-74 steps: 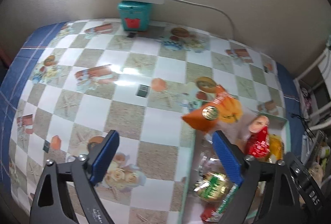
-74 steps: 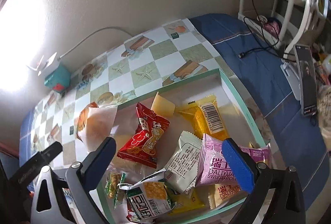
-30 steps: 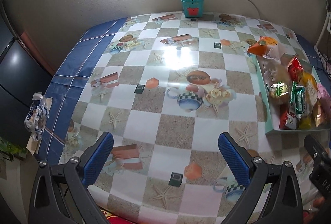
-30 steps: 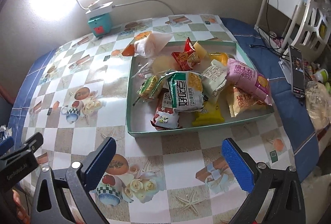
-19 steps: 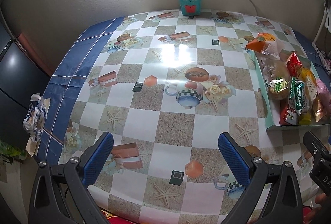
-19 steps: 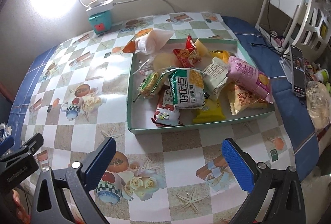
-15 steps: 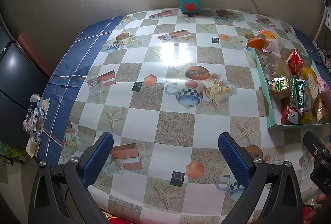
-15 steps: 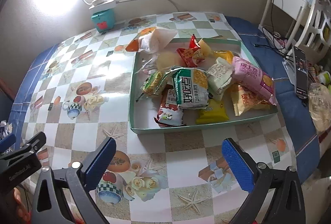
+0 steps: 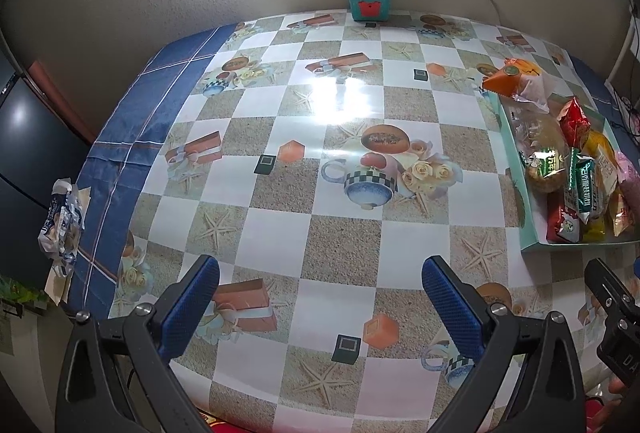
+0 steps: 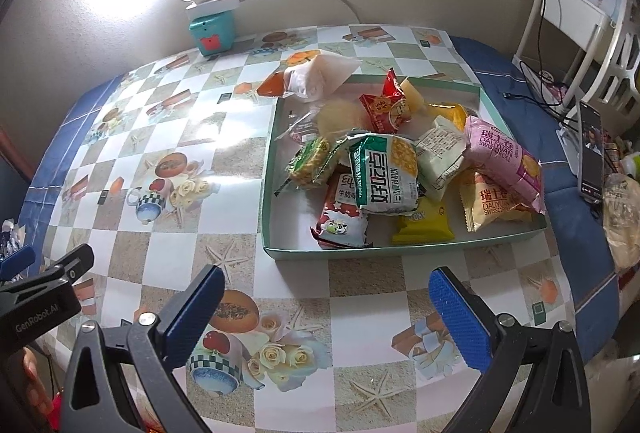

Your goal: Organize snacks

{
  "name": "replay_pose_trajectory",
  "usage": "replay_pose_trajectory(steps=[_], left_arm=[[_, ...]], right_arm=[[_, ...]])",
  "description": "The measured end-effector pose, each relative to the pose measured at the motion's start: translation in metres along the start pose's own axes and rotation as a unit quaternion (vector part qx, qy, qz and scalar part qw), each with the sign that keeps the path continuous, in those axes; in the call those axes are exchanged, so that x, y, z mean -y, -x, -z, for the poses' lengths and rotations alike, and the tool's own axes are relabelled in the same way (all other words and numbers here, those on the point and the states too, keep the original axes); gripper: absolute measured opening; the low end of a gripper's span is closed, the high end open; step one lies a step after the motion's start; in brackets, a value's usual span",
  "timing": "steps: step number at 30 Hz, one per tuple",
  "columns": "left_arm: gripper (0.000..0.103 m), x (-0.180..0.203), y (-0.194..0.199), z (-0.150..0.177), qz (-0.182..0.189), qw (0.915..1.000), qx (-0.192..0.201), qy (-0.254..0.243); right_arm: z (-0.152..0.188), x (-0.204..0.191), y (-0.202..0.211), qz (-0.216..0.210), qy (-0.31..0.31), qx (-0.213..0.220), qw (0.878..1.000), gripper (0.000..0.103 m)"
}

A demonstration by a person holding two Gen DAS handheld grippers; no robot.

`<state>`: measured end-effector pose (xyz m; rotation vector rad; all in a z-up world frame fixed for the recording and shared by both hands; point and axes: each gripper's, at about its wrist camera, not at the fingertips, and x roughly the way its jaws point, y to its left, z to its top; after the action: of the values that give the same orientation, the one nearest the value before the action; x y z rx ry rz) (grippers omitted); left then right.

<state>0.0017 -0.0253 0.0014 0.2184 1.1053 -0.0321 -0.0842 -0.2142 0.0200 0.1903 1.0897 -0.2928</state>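
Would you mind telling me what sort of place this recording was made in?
Most likely a lived-in home room: a patterned vinyl tablecloth, a tray of packaged snacks, and a white chair with cables beside the table.

Both grippers have pulled back from the snack tray.

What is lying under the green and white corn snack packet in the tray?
The green and white packet rests on a red and white milk-candy packet and overlaps a yellow packet, inside the tray. Whatever lies beneath its middle is covered and cannot be seen.
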Motion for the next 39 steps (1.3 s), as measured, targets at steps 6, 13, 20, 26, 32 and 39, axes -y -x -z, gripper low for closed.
replay_pose_trajectory(steps=[6,13,20,26,32,39], left_arm=[[0.101,-0.0004,-0.0008,0.0001,0.000,1.0000,0.000,0.002],[0.101,-0.0013,-0.0019,0.0003,0.001,1.0000,-0.003,0.003],[0.101,-0.0011,-0.0027,0.0004,0.000,1.0000,-0.005,0.003],[0.101,-0.0010,-0.0035,0.0009,0.000,1.0000,-0.006,0.003],[0.101,-0.0012,-0.0035,0.0011,0.000,1.0000,-0.005,0.003],[0.101,-0.0021,-0.0036,0.0010,0.001,1.0000,-0.006,0.002]], right_arm=[[-0.0003,0.0010,-0.0001,0.001,-0.003,0.000,1.000,0.103],[-0.0001,0.0004,-0.0006,-0.001,-0.002,-0.003,1.000,0.103],[-0.0001,0.0002,-0.0013,-0.001,-0.002,-0.004,1.000,0.103],[0.0003,-0.0001,-0.0019,-0.002,-0.002,-0.005,1.000,0.103],[0.0004,-0.0005,-0.0019,-0.002,-0.002,-0.005,1.000,0.103],[0.0004,-0.0008,-0.0018,-0.001,-0.003,-0.005,1.000,0.103]])
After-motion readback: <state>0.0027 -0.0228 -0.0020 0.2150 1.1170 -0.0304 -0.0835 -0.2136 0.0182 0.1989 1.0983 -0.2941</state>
